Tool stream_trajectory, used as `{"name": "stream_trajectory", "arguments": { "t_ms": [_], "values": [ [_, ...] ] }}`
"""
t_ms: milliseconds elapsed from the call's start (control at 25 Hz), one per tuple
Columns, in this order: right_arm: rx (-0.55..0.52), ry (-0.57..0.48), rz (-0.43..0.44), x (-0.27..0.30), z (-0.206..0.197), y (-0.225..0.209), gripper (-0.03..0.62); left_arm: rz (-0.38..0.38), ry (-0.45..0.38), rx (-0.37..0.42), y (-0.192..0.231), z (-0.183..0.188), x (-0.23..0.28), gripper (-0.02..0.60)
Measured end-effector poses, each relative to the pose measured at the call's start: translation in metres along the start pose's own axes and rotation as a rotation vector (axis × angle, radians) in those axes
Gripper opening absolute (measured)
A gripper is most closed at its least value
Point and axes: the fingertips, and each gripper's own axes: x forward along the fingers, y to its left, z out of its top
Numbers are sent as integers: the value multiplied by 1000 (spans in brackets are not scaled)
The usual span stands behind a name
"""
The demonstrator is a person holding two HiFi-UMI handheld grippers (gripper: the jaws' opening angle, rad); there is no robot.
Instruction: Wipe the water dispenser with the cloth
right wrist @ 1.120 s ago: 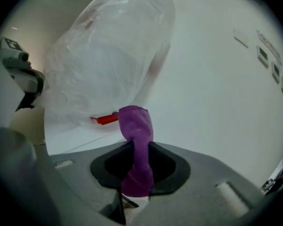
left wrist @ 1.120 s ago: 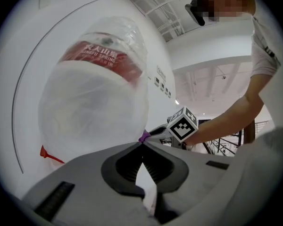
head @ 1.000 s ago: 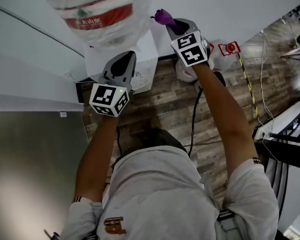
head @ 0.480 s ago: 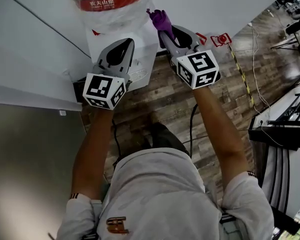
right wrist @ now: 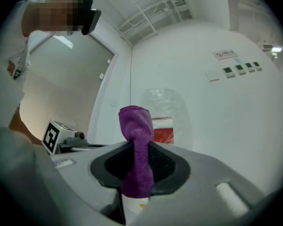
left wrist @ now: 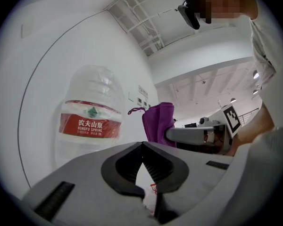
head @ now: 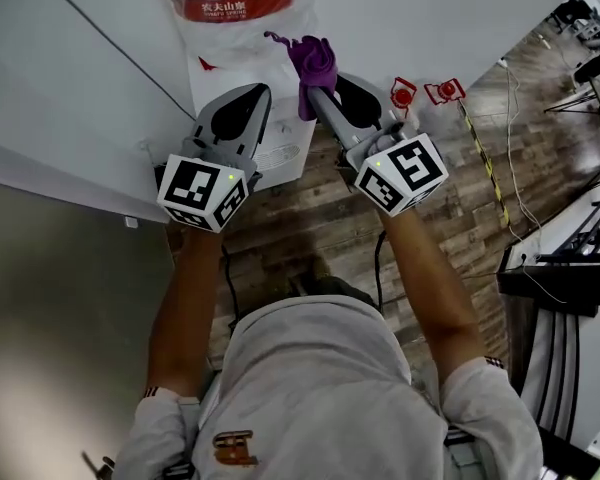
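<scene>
Less gap, left tool (head: 248, 96), right tool (head: 318, 93) holding cloth (head: 314, 60)

White wall (head: 430, 8); wood-plank floor (head: 310, 213); dark furniture (head: 565, 278) at right edge; exposed ceiling pipes (left wrist: 148, 29).

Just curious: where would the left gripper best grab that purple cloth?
Probably the bunched end of the cloth, sticking out past the right gripper. Come from the left side: that end is free, while the middle is clamped.
</scene>
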Motion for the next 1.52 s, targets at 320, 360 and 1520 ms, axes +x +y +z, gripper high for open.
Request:
{"name": "stream_trajectory", "arguments": {
  "t_ms": [320, 360, 1520],
  "values": [
    [26, -57, 83, -12, 16, 15, 94, 61, -30, 18, -14, 24, -3, -2],
    [33, -62, 88, -12, 17, 16, 94, 70, -30, 16, -14, 26, -3, -2],
    [64, -71, 157, -16, 27, 19, 91, 137, 10, 7, -22, 43, 8, -2]
  ]
}}
